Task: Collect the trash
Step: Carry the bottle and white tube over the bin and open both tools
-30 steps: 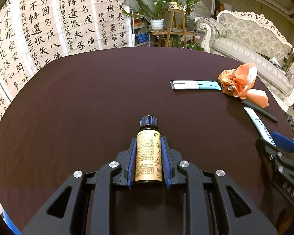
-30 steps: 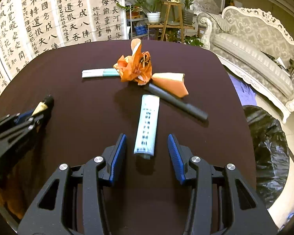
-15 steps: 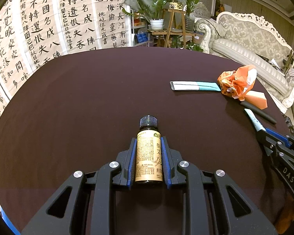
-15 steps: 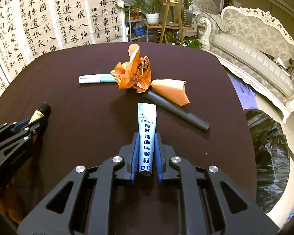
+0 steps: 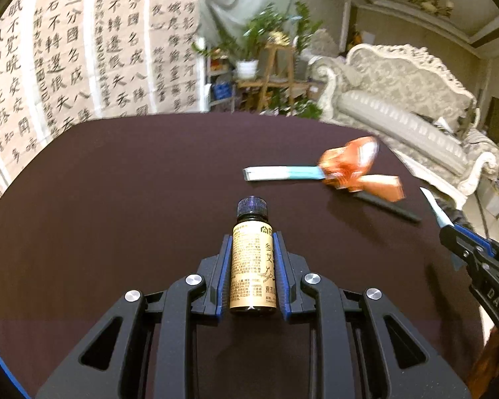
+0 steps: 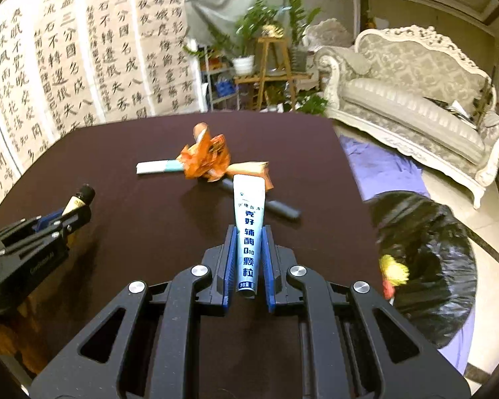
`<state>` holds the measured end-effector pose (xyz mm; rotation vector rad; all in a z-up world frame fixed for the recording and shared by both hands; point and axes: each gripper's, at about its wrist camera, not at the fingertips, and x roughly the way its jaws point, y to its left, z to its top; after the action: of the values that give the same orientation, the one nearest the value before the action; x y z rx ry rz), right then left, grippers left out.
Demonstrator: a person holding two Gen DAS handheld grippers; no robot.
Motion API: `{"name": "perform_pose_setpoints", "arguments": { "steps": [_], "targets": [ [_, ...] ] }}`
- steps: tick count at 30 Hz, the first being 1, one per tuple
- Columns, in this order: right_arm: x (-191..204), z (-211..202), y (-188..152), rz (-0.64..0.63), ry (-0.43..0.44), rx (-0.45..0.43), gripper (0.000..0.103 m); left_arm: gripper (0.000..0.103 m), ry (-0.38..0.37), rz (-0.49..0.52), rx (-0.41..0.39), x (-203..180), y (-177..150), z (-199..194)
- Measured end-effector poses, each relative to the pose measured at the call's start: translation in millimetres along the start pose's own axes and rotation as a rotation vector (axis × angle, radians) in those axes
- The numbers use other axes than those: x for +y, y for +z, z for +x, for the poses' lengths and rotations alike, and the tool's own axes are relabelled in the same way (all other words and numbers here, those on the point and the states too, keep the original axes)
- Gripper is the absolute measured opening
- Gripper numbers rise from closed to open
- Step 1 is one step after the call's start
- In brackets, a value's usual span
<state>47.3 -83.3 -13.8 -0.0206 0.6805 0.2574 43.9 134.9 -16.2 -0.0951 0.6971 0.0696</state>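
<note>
My left gripper point(image 5: 252, 242) is shut on a small brown bottle point(image 5: 253, 266) with a dark cap and tan label, held above the dark table point(image 5: 116, 199). My right gripper point(image 6: 249, 232) is shut on a white-and-blue sachet point(image 6: 249, 226), lifted off the table. On the table lie a crumpled orange wrapper point(image 6: 205, 157), a second white-and-teal sachet point(image 6: 158, 167), an orange packet point(image 6: 252, 169) and a black pen point(image 6: 276, 207). The right gripper also shows at the right edge of the left wrist view point(image 5: 462, 242).
A black trash bag point(image 6: 425, 266) stands open on the floor right of the table, with something yellow inside point(image 6: 394, 271). A sofa point(image 6: 415, 106) stands behind it. Calligraphy sheets point(image 6: 66, 60) hang beyond the table's far left edge.
My right gripper closed on the sachet and lifted it off the table, rising and tilting up. My left gripper also rose with the bottle still in it.
</note>
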Motion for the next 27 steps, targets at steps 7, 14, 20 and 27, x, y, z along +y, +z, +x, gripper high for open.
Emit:
{"name": "perform_pose_setpoints", "arguments": {
  "steps": [7, 14, 20, 27],
  "targets": [
    [-44, -26, -4, 0.047, -0.075, -0.055, 0.015, 0.025, -0.085, 0.073, -0.054, -48, 2, -11],
    [-95, -37, -14, 0.094, -0.174, -0.083, 0.015, 0.025, -0.181, 0.160, -0.070, -110, -1, -10],
    [-141, -41, -21, 0.159, -0.238, -0.098, 0.015, 0.025, -0.251, 0.238, -0.109, -162, 5, -6],
    [-182, -34, -28, 0.220, -0.274, -0.087, 0.015, 0.025, -0.283, 0.308, -0.116, -213, 6, 5]
  ]
}}
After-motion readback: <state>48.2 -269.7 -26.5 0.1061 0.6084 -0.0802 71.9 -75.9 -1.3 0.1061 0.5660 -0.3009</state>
